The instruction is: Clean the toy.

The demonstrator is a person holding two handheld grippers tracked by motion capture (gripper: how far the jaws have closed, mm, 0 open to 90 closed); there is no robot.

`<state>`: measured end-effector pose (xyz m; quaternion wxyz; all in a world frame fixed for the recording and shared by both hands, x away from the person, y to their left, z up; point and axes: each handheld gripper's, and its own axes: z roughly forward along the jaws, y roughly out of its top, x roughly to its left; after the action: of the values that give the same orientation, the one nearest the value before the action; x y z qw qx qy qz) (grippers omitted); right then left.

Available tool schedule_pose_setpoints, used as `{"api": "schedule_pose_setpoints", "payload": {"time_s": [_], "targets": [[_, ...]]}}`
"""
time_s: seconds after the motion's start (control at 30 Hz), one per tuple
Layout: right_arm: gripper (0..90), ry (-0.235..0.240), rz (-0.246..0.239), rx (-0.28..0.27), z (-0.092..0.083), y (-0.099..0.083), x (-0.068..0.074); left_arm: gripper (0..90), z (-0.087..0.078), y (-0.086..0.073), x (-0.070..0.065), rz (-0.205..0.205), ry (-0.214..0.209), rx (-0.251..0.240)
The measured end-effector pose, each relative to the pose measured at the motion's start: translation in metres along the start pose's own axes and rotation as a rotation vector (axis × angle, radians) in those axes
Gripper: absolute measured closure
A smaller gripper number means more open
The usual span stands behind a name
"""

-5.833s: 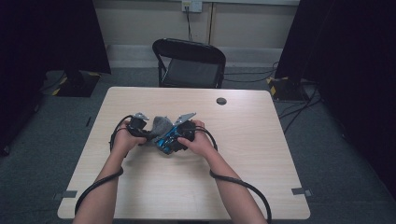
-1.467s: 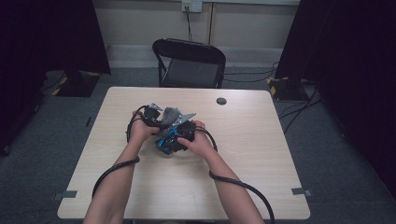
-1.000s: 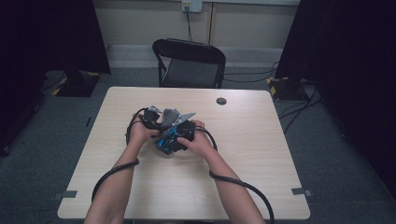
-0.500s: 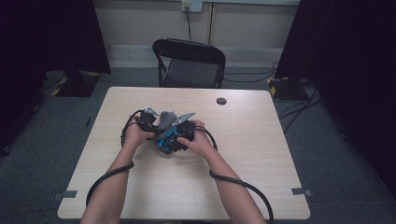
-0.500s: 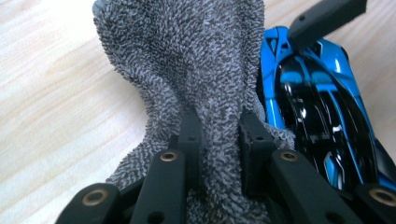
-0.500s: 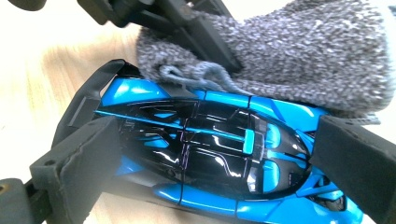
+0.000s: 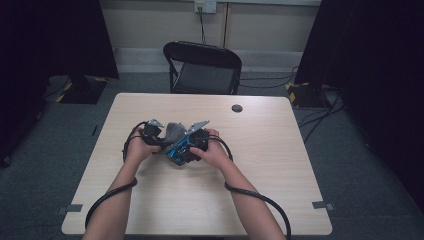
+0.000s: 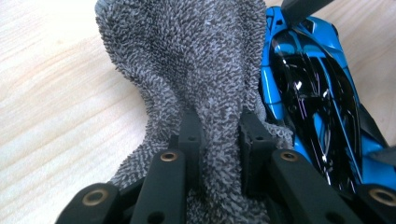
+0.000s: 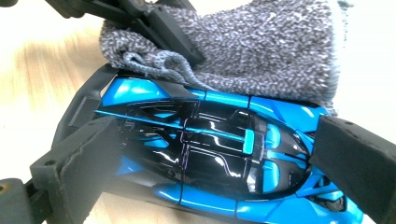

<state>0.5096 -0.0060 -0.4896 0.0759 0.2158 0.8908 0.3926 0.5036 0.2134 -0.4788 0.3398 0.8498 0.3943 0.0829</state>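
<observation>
cloth [image 8: 196, 60]: grey terry, rough looped pile | car [image 9: 210, 154]: glossy blue and black plastic | table [image 7: 280, 150]: smooth pale wood-look top | jaws: matt black

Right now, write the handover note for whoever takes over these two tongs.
Left tongs: shut on a bunched fold of the grey terry cloth.
Right tongs: clamped end to end on the glossy blue and black toy car, held at mid-table.
Cloth lies against the car's side.
Done: both things gripped, cloth brought to the car.
Left: probably wiping the car's body; how much is wiped can't be told.
</observation>
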Motion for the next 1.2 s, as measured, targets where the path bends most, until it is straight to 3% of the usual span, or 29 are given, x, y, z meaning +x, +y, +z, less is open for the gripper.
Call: {"api": "schedule_pose_setpoints", "payload": {"time_s": [0.27, 0.87, 1.2], "targets": [[0.9, 0.000, 0.000, -0.002, 0.000, 0.000, 0.000, 74.4, -0.011, -0.011, -0.001, 0.006, 0.004, 0.018], [1.0, 0.002, -0.001, -0.001, 0.000, 0.000, 0.000, 74.1, -0.034, -0.043, -0.016, -0.049, -0.002, -0.029], [1.0, 0.004, -0.001, -0.011, 0.000, -0.001, -0.001, 74.1, -0.050, -0.057, -0.022, -0.056, 0.000, -0.033]]}}
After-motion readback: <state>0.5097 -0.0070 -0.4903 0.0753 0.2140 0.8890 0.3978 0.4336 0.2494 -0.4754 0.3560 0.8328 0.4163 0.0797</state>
